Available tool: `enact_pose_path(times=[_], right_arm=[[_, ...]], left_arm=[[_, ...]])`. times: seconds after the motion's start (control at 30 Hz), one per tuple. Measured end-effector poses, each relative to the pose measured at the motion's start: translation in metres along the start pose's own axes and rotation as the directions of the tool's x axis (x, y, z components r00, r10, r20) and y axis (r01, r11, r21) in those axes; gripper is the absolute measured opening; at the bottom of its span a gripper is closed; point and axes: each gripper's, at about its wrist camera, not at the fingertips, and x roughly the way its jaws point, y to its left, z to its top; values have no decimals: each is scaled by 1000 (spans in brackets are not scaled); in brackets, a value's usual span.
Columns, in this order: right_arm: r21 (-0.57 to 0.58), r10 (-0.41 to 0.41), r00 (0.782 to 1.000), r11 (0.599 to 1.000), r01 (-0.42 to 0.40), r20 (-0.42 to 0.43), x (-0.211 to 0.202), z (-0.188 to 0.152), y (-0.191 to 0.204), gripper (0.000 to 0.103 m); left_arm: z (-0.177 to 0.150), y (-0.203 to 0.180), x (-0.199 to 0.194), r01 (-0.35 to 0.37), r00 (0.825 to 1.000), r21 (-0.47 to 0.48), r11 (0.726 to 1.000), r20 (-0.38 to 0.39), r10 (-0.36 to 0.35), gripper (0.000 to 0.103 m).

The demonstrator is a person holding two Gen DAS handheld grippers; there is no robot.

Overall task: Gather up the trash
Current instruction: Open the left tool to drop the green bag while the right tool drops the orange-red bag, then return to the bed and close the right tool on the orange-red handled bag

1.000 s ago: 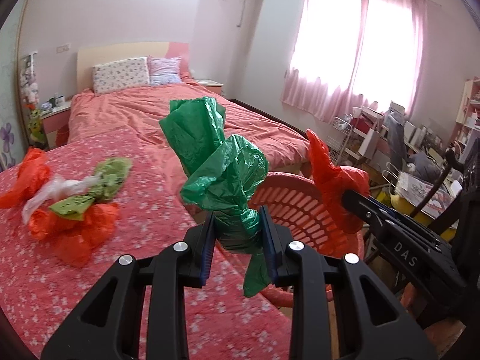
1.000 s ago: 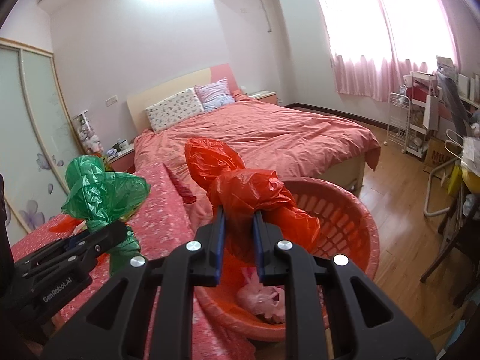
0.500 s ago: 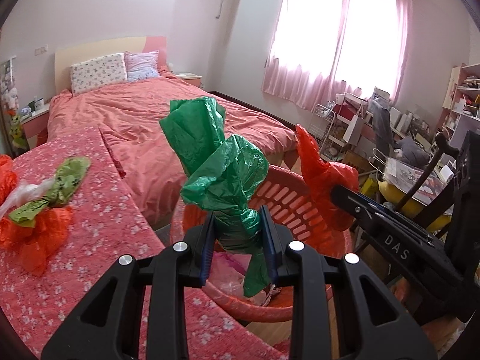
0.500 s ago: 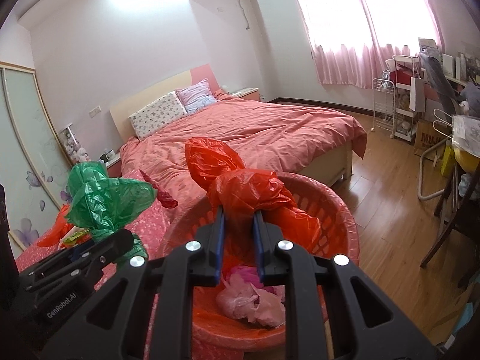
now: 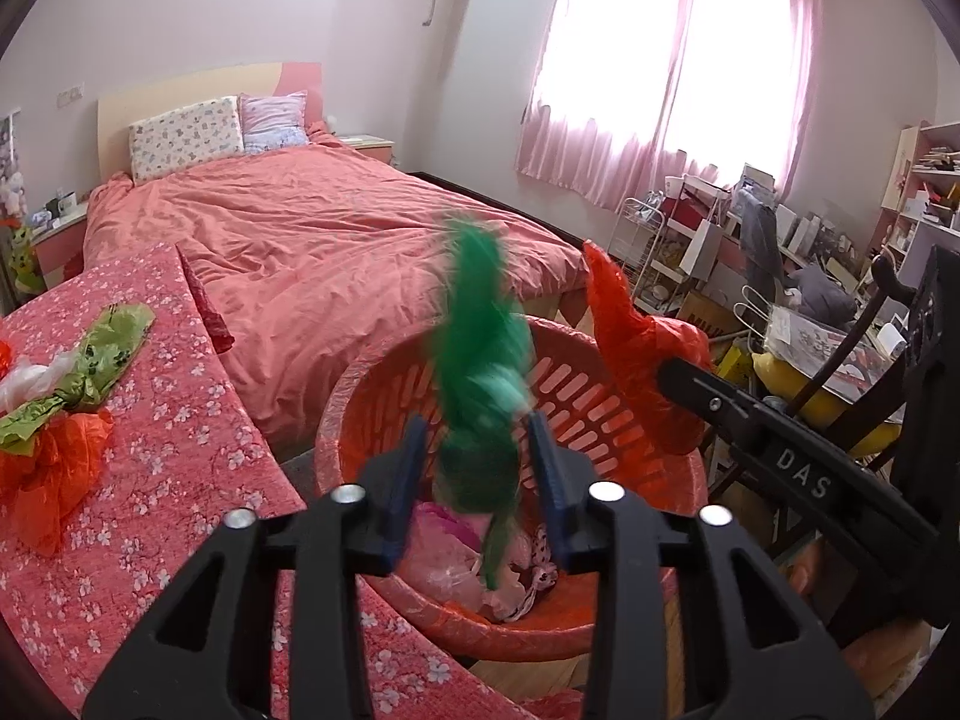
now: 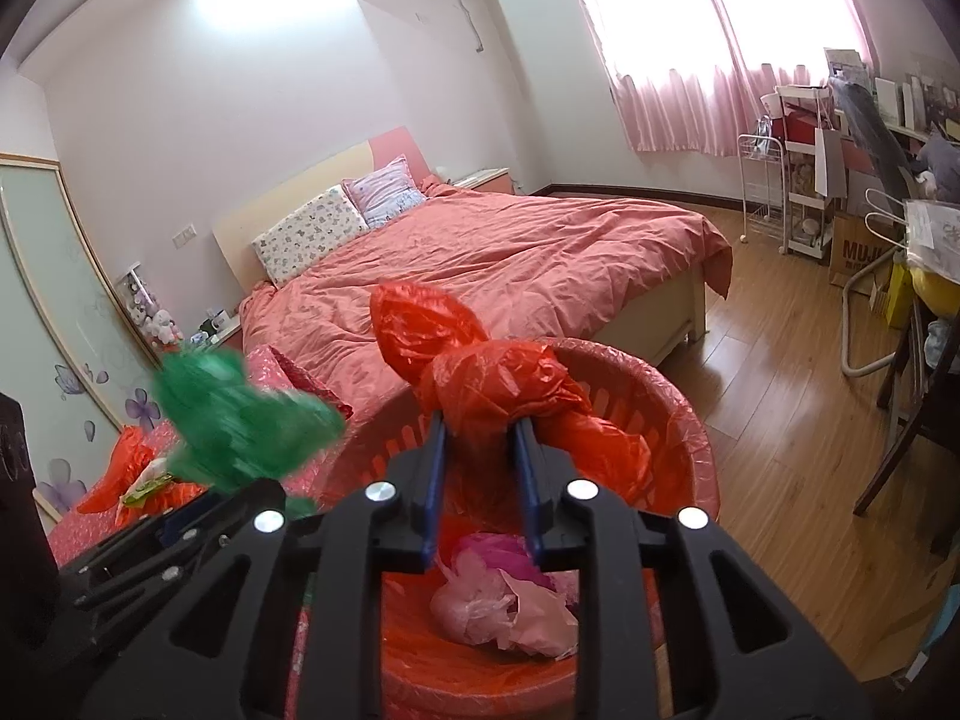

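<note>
My left gripper (image 5: 477,462) hangs over the red slatted basket (image 5: 372,396); its jaws are opening. A green plastic bag (image 5: 480,372), blurred, drops between the pads with a gap on each side. My right gripper (image 6: 478,450) is also above the basket (image 6: 690,420). Its jaws are opening too, but the knotted red plastic bag (image 6: 498,384) still sits sharp and pinched at the tips. The red bag (image 5: 636,360) shows at the right of the left wrist view, the green bag (image 6: 240,426) at the left of the right wrist view.
Pink crumpled bags (image 6: 504,600) lie in the basket. A table with a red flowered cloth (image 5: 150,480) carries several more bags, light green (image 5: 102,354) and red (image 5: 54,468). A bed (image 5: 330,240) stands behind; wooden floor (image 6: 780,420) and cluttered shelves (image 5: 810,276) are to the right.
Both grippers have come from beside the table to over the basket. The left jaws have spread and the green bag has slipped downward. The right jaws stand slightly wider around the red bag.
</note>
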Motion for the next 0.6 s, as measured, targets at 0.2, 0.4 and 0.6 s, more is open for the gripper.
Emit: enact_pose_path(times=[0.2,0.4,0.6], right_arm=[[17,4,1000,1000,-4,-13,2,-2,0,43],[0,-3,1000,1000,3,-10,-2,-5,7,48],[-39,10,1000,999,-11,-20,-1,-7,27,48]], left_arm=[[-5,12,0,-56,998,-31,998,-16,56,52],[-13,38,-14,-143,990,-48,989,-11,142,58],[-22,77,-36,-231,973,-93,969,-18,230,59]])
